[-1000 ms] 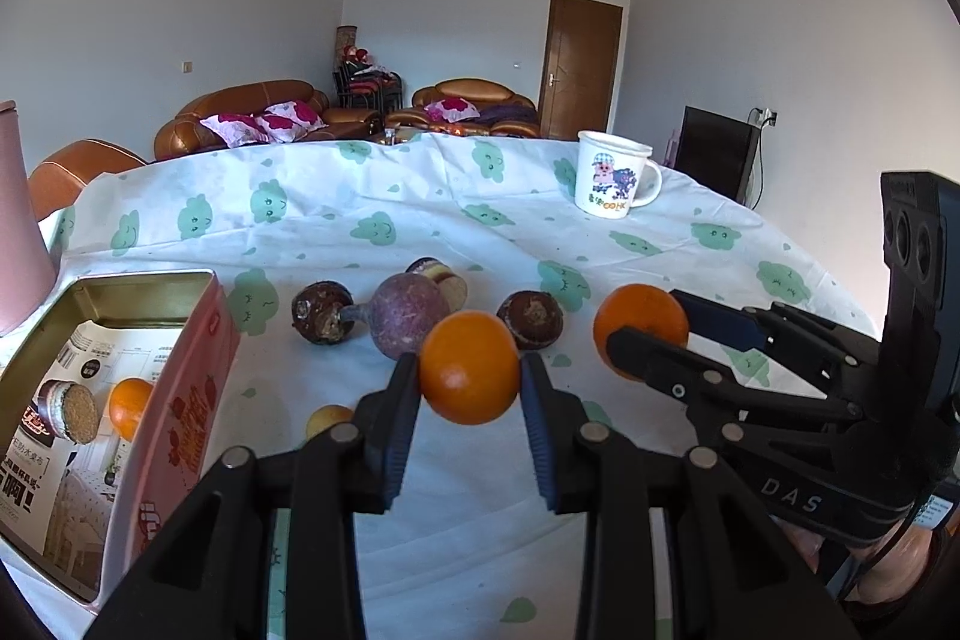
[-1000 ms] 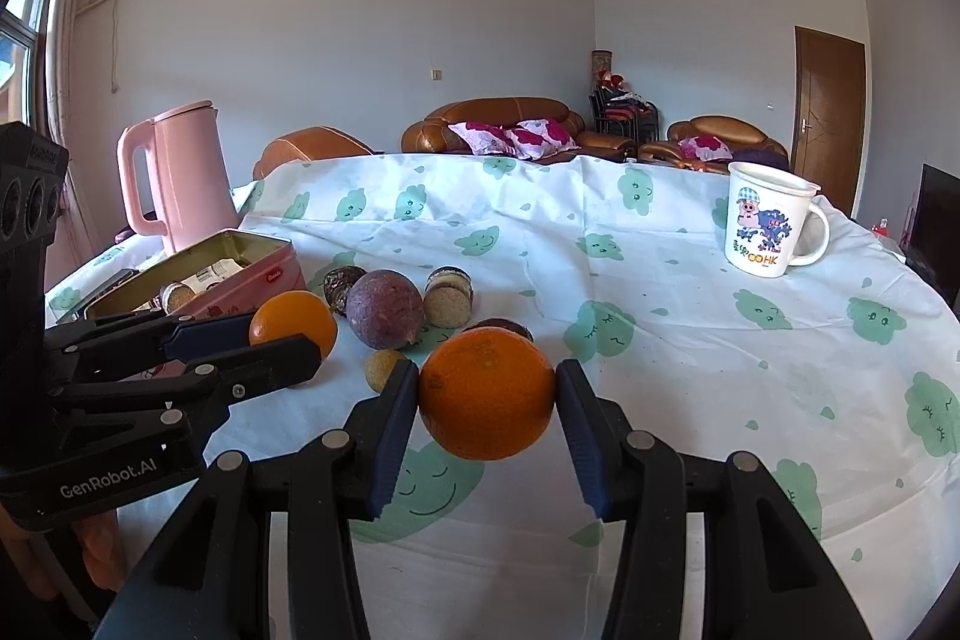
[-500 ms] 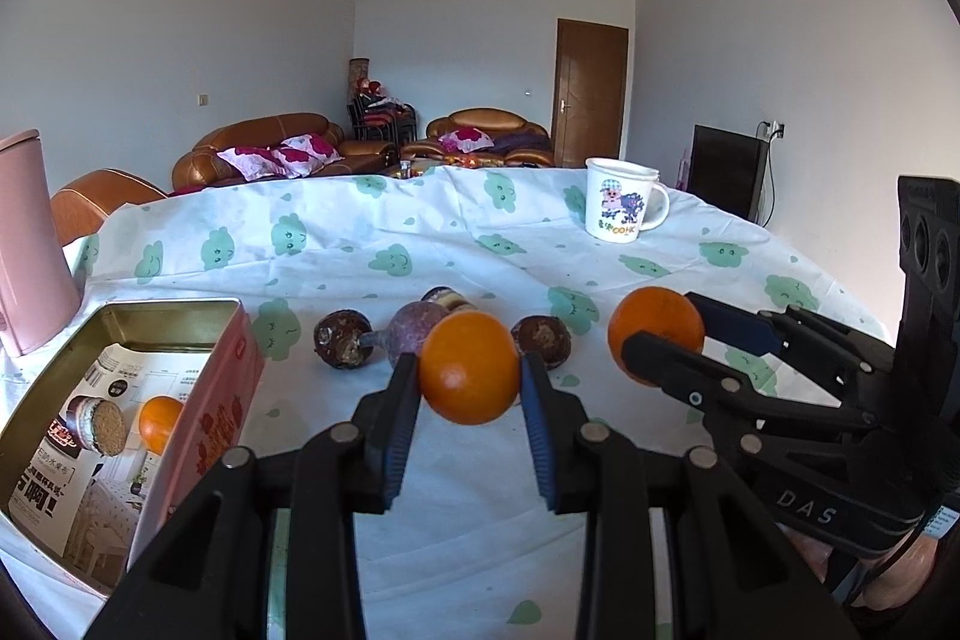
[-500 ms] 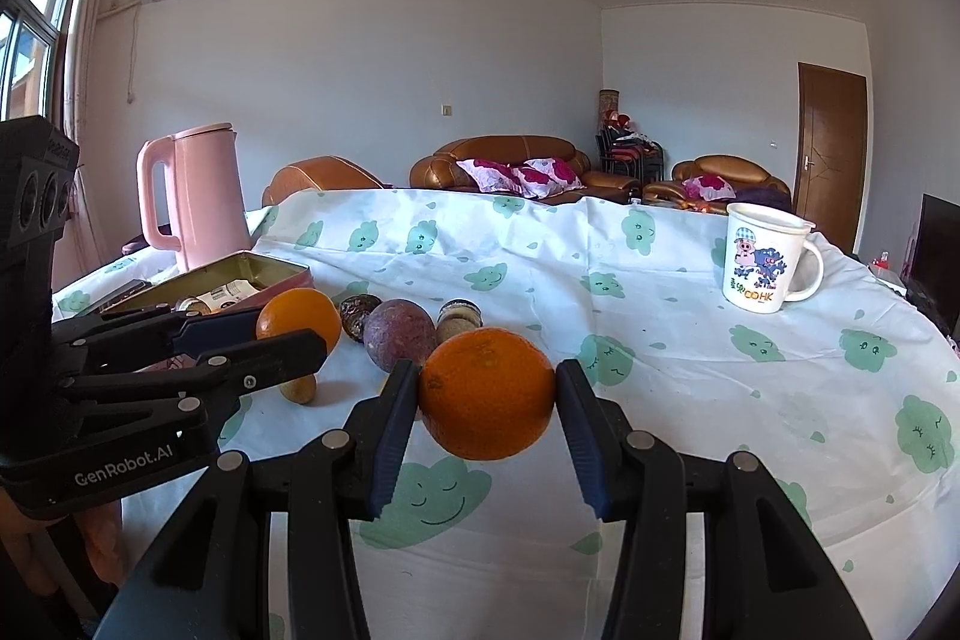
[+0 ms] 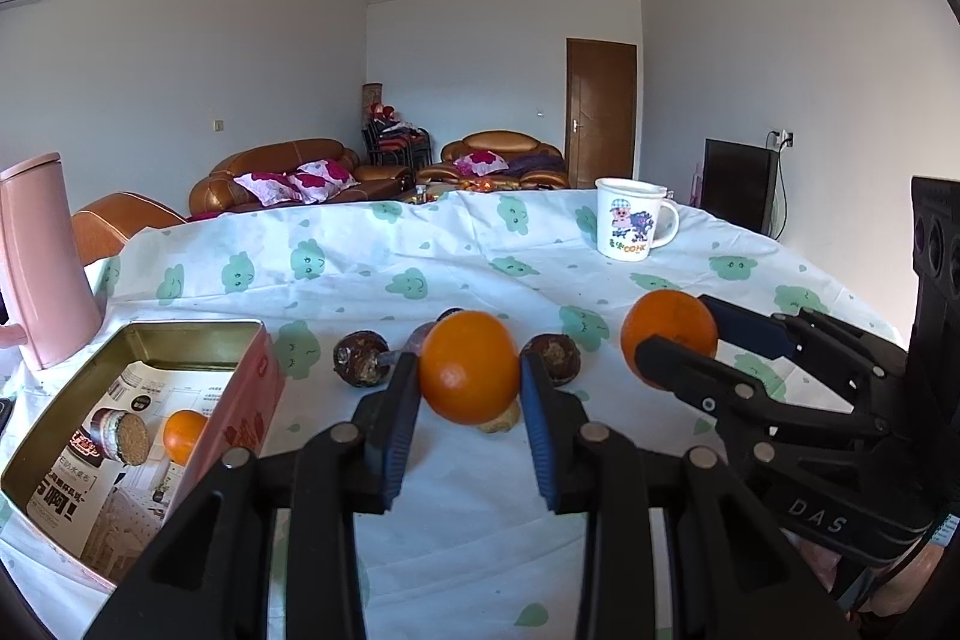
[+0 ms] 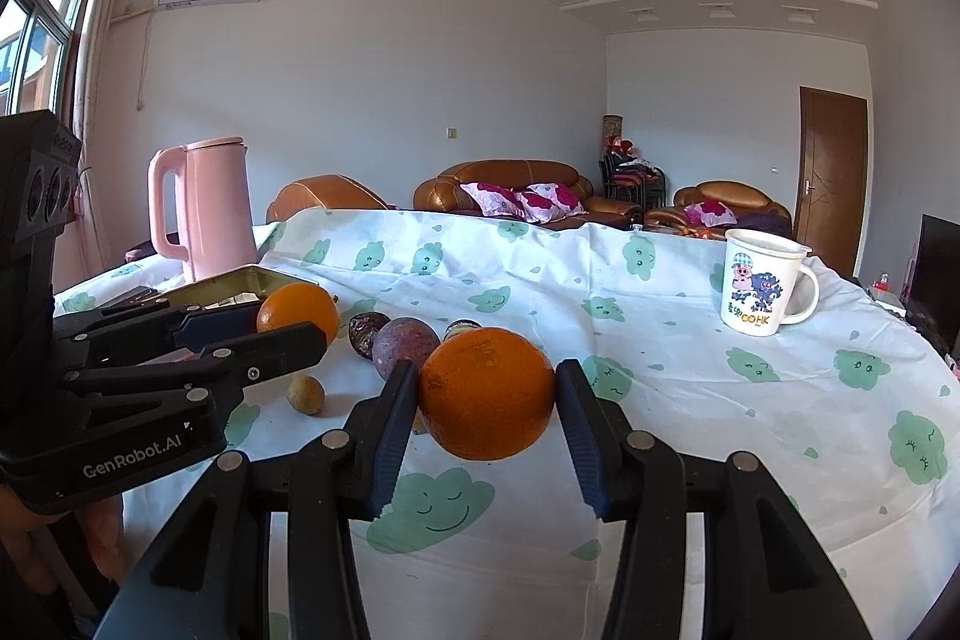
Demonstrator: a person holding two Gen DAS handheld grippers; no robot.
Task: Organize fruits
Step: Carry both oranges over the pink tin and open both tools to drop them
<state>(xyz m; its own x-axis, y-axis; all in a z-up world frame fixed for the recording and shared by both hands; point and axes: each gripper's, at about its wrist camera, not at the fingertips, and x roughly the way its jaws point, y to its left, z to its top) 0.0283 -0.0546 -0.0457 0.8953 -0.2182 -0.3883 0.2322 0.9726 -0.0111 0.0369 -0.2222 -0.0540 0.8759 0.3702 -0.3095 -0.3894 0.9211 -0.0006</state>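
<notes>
Left gripper [image 5: 469, 394]: its two blue-padded fingers are closed on a smaller orange [image 5: 469, 367], which is held above the tablecloth [image 5: 420, 256]. In the right wrist view this gripper [image 6: 294, 325] comes in from the left side with the same orange [image 6: 298, 310].

Right gripper [image 6: 486, 415]: its fingers are closed on a bigger orange [image 6: 487, 394], one pad on each side, lifted over the cloth. In the left wrist view it [image 5: 678, 340] comes in from the right, with its orange [image 5: 669, 337] near the left one but apart from it.

Tin box [image 5: 198, 328]: open, at the near left of the table. Inside lie one small orange [image 5: 183, 436] and a small jar [image 5: 123, 437] on its side, on printed paper.

Fruits on the cloth: a dark round fruit [image 5: 360, 359] to the left, another dark one [image 5: 552, 359] to the right, and a purple passion fruit [image 6: 406, 347] between them, mostly hidden behind the left orange. A small yellowish fruit [image 6: 306, 393] lies nearer, just beside the left fingers.

Mug [image 5: 630, 219]: white with a cartoon print, standing upright at the far right of the table.

Pink kettle [image 6: 201, 205]: upright at the far left, behind the tin box.

Behind the table: brown leather sofas [image 6: 510, 181] with pink cushions, and a brown door [image 5: 601, 112].
</notes>
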